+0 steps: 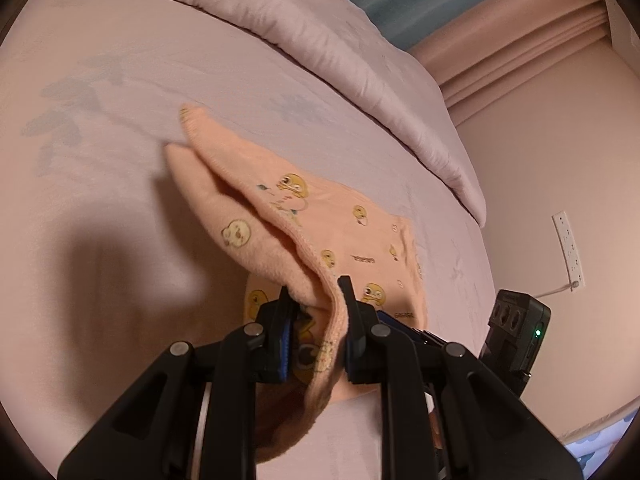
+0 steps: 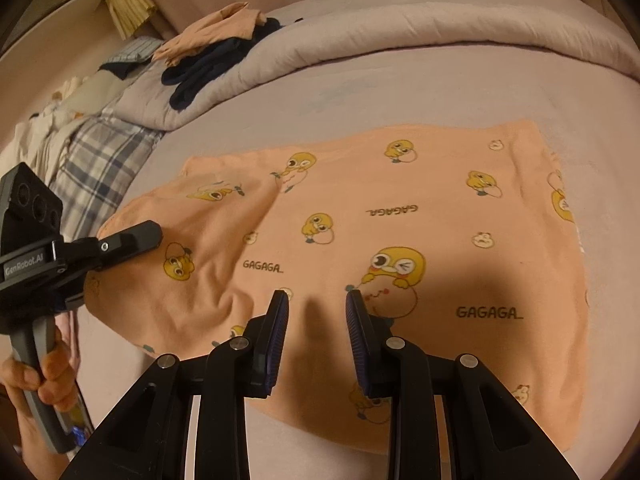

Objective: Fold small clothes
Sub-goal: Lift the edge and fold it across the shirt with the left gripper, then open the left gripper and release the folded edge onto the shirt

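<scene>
A small peach garment (image 2: 360, 216) printed with yellow ducks and "GAGAGA" lies spread on the pale bed sheet (image 2: 360, 92). My left gripper (image 1: 316, 288) is shut on a lifted fold of the garment (image 1: 256, 208), which hangs up off the sheet. In the right wrist view the left gripper (image 2: 132, 236) sits at the garment's left edge. My right gripper (image 2: 316, 296) is open and empty, hovering over the garment's near middle.
A rolled quilt (image 2: 400, 28) runs along the far side of the bed. A pile of dark and peach clothes (image 2: 212, 48) rests on it, with plaid fabric (image 2: 96, 160) at the left. A wall socket strip (image 1: 568, 248) is beyond the bed edge.
</scene>
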`<act>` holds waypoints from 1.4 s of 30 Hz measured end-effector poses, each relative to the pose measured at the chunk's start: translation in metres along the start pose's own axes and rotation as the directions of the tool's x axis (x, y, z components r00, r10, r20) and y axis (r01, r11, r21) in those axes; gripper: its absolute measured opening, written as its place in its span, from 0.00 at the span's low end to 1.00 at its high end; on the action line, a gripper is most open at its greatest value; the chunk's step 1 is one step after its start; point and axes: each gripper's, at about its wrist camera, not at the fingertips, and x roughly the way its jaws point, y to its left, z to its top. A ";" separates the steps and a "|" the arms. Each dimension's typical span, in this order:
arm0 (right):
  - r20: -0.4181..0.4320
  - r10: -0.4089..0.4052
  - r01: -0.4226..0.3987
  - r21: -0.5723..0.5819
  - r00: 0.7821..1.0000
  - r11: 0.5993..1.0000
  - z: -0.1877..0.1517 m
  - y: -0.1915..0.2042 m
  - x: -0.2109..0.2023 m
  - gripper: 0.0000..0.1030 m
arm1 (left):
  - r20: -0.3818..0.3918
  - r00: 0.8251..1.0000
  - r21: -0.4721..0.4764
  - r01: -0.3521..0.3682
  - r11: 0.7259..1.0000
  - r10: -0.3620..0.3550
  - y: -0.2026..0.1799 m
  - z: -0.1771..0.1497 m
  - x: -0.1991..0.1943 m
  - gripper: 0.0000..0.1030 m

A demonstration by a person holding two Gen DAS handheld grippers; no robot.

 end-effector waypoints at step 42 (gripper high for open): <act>0.139 0.469 -0.463 0.542 0.872 0.701 0.009 -0.100 -0.003 0.49 | -0.160 0.987 0.202 0.022 0.979 0.011 -0.077 -0.011 0.087 0.20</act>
